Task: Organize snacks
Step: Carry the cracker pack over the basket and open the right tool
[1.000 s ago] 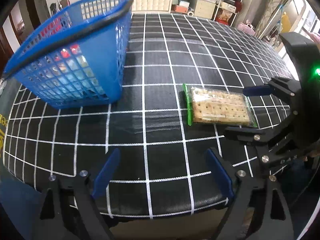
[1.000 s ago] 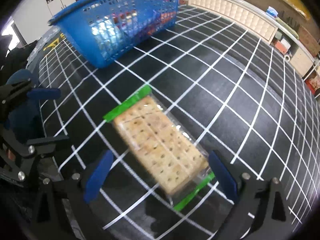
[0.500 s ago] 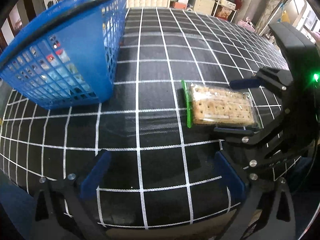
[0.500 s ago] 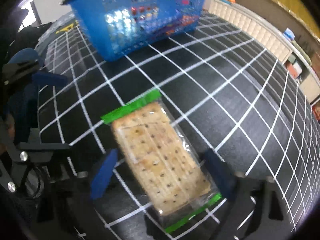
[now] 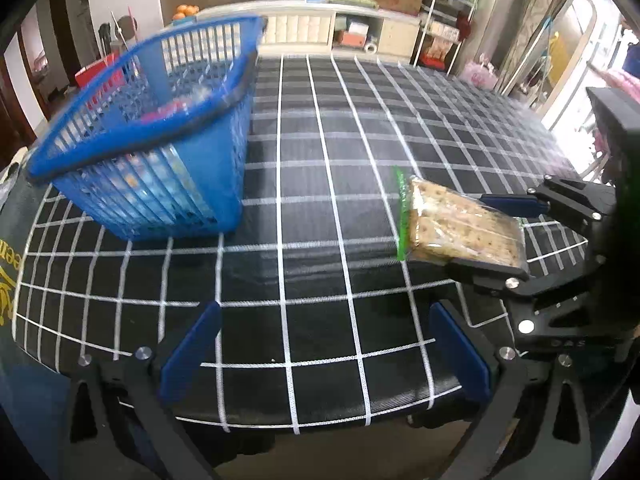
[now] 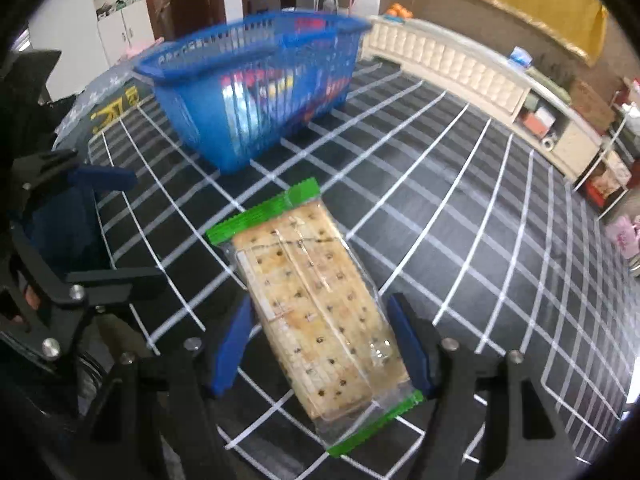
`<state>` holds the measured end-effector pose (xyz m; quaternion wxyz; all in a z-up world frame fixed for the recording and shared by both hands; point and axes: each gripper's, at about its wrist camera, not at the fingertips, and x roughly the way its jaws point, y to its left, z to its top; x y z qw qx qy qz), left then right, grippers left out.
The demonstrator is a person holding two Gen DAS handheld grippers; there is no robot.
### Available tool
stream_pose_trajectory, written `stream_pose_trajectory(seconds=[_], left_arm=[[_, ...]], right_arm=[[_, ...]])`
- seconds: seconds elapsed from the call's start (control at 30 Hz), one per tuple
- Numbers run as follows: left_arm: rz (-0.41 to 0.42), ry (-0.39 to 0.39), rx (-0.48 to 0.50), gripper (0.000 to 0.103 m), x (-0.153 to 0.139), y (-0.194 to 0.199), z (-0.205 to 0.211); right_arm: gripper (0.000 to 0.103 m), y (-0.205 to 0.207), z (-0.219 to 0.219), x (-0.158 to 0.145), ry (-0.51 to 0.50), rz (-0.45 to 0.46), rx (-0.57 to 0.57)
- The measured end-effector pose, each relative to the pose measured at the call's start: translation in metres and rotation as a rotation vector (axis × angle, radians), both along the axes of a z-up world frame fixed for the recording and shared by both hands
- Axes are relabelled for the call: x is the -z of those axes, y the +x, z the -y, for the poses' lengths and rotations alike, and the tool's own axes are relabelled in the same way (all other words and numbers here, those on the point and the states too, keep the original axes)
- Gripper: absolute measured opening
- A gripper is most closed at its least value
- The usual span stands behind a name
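Nearest us in the right wrist view, at the bottom of the frame, the right claw (image 6: 320,344) had its blue fingers (image 6: 230,350) pressed against both long sides of the cracker pack (image 6: 316,300), pinching it. Half a second before, those fingers stood a little apart from the wrapper; a second before, they were spread wide around it. So the grip had just closed, we reckoned.

In the left wrist view, the pack (image 5: 456,222) sat at centre right, tilted, its green end up and off the checked counter (image 5: 312,184). That looked like a lift begun, where before it lay flat.

The left claw (image 5: 324,354), bottom of its own frame, was spread wide and carried nothing.

Farther back, upper left in the left view, the blue basket (image 5: 160,152) stood on the counter, well apart from the pack, with other packets already inside. We judged the carry to the basket came next.
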<state>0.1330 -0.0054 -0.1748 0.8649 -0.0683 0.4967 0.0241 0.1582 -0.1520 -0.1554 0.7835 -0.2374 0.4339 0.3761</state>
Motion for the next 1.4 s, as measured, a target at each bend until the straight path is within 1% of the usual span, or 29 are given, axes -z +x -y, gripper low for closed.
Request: stream_pose_trajectory(seconds=[0.1,0.27,0.33,0.43,0.53,0.63,0.67,0.77,0.87,1.0,1.23,1.4], left_arm=[[0.058,0.008,0.001,0.103,-0.023,-0.006,-0.008],[0.132,0.026,0.007,0.103,-0.059,-0.014,-0.023],[0.161,0.038,0.009,0.103,-0.074,-0.017,-0.032],[0.209,0.069,0.006,0.103,-0.100,-0.022,-0.052],[0.246,0.111,-0.004,0.103,-0.118,-0.021,-0.070],[0.286,0.114,-0.019,0.103,-0.138,-0.023,-0.097],[0.295,0.114,-0.027,0.103,-0.140,-0.023,-0.102],[0.310,0.112,-0.056,0.103,-0.147,-0.021,-0.127],[0.306,0.126,-0.076,0.103,-0.152,-0.016,-0.151],[0.286,0.127,-0.085,0.103,-0.149,-0.007,-0.180],[0.235,0.090,-0.119,0.103,-0.127,0.009,-0.221],[0.201,0.061,-0.129,0.103,-0.105,0.024,-0.246]], right_arm=[[0.072,-0.010,-0.008,-0.028,0.013,0.044,0.010],[0.072,-0.017,-0.028,-0.062,0.024,0.122,0.014],[0.072,-0.018,-0.037,-0.078,0.049,0.145,0.017],[0.071,-0.016,-0.050,-0.099,0.085,0.163,0.023],[0.071,-0.016,-0.068,-0.117,0.112,0.185,0.015],[0.071,-0.013,-0.092,-0.129,0.122,0.194,-0.006],[0.071,-0.011,-0.103,-0.133,0.124,0.195,-0.021],[0.071,-0.009,-0.128,-0.136,0.118,0.207,-0.052],[0.071,-0.006,-0.149,-0.136,0.115,0.212,-0.079],[0.071,0.010,-0.171,-0.129,0.113,0.182,-0.082],[0.071,0.035,-0.203,-0.103,0.065,0.114,-0.095],[0.071,0.060,-0.225,-0.070,0.010,0.029,-0.098]])
